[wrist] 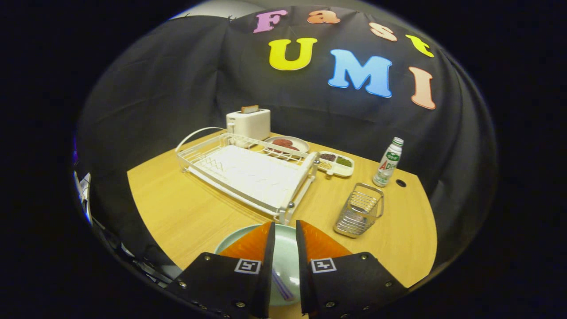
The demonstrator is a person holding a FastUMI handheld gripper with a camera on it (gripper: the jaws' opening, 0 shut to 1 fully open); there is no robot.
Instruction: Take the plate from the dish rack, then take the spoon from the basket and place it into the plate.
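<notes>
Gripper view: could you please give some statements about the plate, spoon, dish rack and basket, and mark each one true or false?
1. The plate lies on the table under the gripper. True.
2. The spoon lies in the plate. True.
3. The gripper is shut on the spoon. False: its fingers stand apart above the plate, holding nothing.
4. The dish rack holds a plate. False: no plate stands in it.
5. The basket stands left of the rack. False: right.

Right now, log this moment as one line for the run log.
tool: open, above plate | plate: on table, near rack | spoon: lying in plate | basket: beside rack | dish rack: no plate
</notes>
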